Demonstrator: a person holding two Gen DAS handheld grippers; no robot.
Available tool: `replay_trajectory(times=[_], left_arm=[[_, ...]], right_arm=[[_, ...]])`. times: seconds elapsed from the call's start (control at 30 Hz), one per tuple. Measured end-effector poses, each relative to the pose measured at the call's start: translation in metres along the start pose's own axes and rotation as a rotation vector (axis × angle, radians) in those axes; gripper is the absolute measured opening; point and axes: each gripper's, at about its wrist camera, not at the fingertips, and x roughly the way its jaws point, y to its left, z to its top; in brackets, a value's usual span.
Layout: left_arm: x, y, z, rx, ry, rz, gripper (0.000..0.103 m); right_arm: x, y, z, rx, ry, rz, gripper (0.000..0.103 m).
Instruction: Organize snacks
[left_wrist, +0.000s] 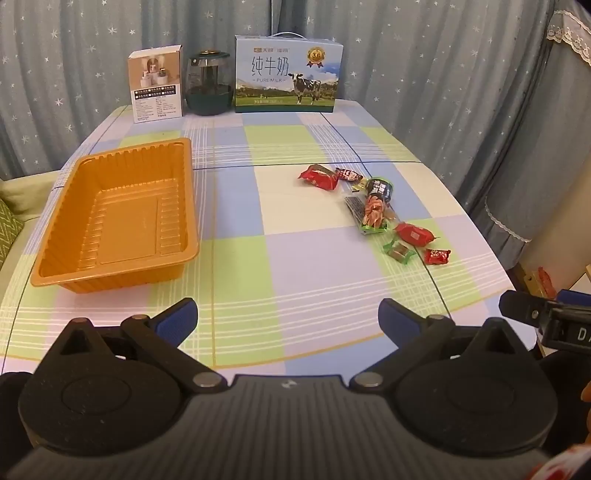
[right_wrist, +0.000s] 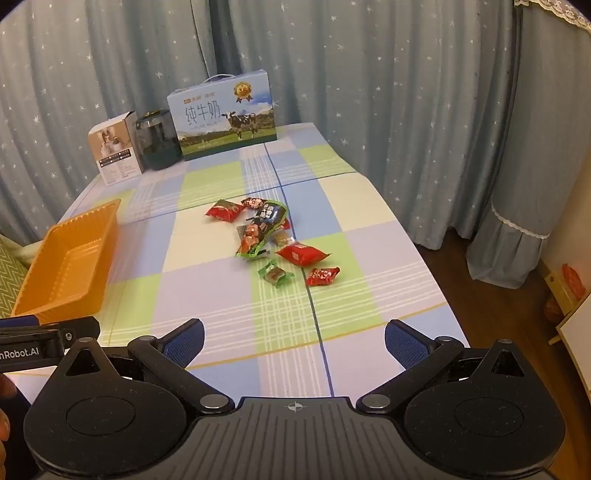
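On the worktop (left_wrist: 314, 258), both claws (left_wrist: 288, 317) (right_wrist: 294, 339) were spread and empty; the slippery snacks (right_wrist: 269, 240) could slide away from the tray (left_wrist: 114, 218).

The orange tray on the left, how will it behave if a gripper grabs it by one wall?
The orange tray looks like thin ribbed plastic, so a wall would probably flex when pinched. It sits empty, so it is likely light and may slide on the tablecloth if pushed. Its wide flat base makes tipping unlikely.

table (left_wrist: 295, 258) with tray (left_wrist: 114, 218) at left of frame, snacks (left_wrist: 373, 210) scattered at right, well apart; at upper centre, left to right: small box (left_wrist: 157, 85), jar (left_wrist: 207, 85), milk carton (left_wrist: 288, 79); curtain (left_wrist: 424, 55) behind.
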Motion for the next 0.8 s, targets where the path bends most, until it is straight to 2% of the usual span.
replay_trajectory(times=[0.1, 0.2, 0.8], left_arm=[[-0.002, 0.012, -0.002, -0.027, 0.0, -0.041, 0.103], [-0.001, -0.002, -0.003, 0.015, -0.002, 0.018, 0.103], [-0.002, -0.005, -0.003, 0.015, -0.012, 0.016, 0.103]], right_arm=[[0.0, 0.0, -0.001, 0.001, -0.001, 0.004, 0.103], [0.0, 0.001, -0.001, -0.001, -0.001, 0.004, 0.103], [-0.001, 0.001, 0.001, 0.001, -0.002, 0.002, 0.103]])
